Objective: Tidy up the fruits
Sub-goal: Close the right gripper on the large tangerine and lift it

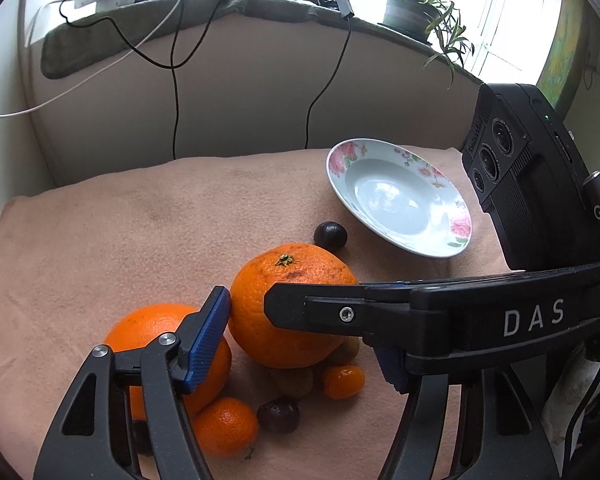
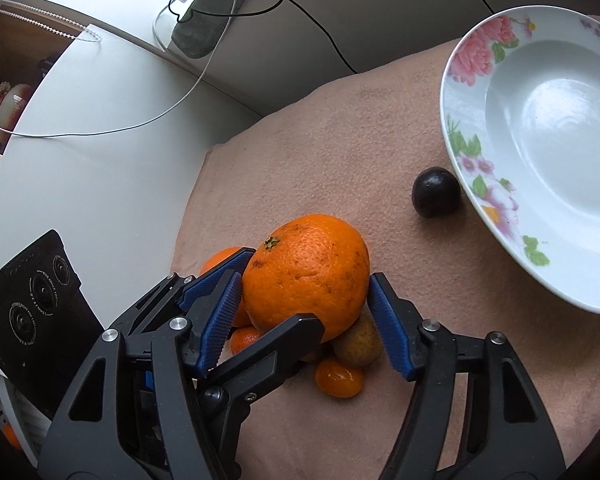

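Both grippers are clamped on the same big orange: the right gripper has its blue pads pressed on either side of it, and the left gripper pinches it too, one finger crossing in front. A second orange sits just beside it, with small tangerines and a dark plum clustered at the blanket's near edge. Another plum lies beside the flowered plate toward the far right corner.
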Demonstrator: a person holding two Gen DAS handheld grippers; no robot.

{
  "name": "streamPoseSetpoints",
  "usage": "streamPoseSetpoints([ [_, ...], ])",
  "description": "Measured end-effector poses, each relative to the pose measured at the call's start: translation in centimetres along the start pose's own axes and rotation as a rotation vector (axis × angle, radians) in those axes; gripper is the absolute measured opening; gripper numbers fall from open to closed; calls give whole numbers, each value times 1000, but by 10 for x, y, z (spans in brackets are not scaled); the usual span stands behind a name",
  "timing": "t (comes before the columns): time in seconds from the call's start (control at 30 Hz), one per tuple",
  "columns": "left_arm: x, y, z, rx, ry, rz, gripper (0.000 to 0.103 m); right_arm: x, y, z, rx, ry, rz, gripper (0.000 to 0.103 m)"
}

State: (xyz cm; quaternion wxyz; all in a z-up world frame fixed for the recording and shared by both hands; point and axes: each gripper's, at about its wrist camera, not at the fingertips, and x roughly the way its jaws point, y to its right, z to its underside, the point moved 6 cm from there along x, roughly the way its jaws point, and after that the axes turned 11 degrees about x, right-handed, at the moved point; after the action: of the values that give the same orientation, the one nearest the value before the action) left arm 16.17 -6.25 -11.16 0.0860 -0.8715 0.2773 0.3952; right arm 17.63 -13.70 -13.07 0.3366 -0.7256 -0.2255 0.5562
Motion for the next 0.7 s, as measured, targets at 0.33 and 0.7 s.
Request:
streamPoseSetpoints([
  [0.33, -12, 9, -4, 15, 31, -19, 67, -14, 0, -1, -4, 16, -24, 67],
  [0.7, -17, 38, -28, 56, 78, 13, 67, -60, 7, -5, -21, 88, -27, 67],
])
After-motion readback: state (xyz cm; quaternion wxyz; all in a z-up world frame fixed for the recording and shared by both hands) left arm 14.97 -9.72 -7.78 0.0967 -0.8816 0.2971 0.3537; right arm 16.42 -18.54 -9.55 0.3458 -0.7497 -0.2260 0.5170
